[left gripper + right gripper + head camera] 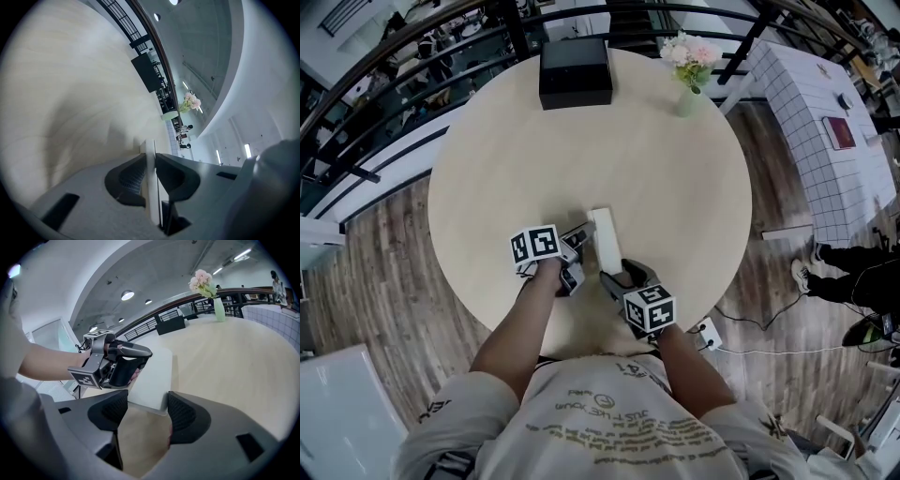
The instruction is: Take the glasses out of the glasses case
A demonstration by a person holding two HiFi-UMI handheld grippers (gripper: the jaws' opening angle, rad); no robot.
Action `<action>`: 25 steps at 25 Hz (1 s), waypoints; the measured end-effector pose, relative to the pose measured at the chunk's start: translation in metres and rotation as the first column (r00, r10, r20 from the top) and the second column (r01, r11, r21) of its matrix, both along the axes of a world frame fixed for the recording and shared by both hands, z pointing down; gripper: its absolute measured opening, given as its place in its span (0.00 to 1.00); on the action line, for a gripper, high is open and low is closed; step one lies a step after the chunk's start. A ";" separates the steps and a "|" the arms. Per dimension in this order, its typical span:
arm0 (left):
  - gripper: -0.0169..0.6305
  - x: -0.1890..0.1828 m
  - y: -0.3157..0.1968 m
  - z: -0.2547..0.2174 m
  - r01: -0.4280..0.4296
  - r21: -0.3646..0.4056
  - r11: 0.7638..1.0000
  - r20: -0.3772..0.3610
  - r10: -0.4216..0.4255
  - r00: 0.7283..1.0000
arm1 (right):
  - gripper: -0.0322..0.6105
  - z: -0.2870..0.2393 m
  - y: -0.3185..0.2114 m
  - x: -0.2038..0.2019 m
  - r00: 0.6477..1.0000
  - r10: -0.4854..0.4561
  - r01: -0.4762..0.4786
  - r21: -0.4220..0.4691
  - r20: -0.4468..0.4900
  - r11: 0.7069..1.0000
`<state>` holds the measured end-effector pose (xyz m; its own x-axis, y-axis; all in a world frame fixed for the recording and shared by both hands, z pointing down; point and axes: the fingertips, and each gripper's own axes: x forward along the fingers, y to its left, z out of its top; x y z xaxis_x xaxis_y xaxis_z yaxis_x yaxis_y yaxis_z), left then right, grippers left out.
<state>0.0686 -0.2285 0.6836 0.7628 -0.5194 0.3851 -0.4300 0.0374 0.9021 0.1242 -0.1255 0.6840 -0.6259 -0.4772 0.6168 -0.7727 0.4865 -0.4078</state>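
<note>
1. Nearest the person, the right gripper (146,408) sits at the near end of the glasses case (605,234).
   - Risk: its jaws stand apart, with the case's end just at their tips and the ribbed pads bare. I see no squeeze. If this end is not pinned, I judge that a pull on the lid would lift or skid the whole case.
   - Pose: the gripper slants down towards the case. The right forearm (689,361) comes in from the case's near right.

2. The left gripper (151,171) is at the case's left long edge.
   - Risk: its jaws are clamped on a thin white edge of the case. That is a narrow bite, so a twist of the wrist could let the edge slip out. A hard pinch could also snap the lid back.
   - Pose: the gripper tips shallowly down. The left forearm (520,328) reaches in from the case's near left.

3. The case lies flat on the desk (506,159), its long side running away from the person, and it looks closed. No glasses show in any view, so they are presumably still inside. A sudden opening could tip them out.

4. Well beyond the case's far end stands a black box (575,72). A vase of flowers (687,70) is beyond and to the right. Both are clear of the work.
</note>
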 end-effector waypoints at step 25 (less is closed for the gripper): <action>0.15 0.004 -0.002 0.000 -0.056 0.026 0.998 -0.091 0.058 0.994 | 0.47 -0.001 -0.001 0.006 0.986 0.029 -0.020 -0.054 0.166 0.998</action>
<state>0.0728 -0.2304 0.6838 0.8230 -0.4818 0.3009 -0.3466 -0.0063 0.9380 0.1301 -0.1265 0.6829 -0.7107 -0.4634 0.5293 -0.7031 0.4431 -0.5561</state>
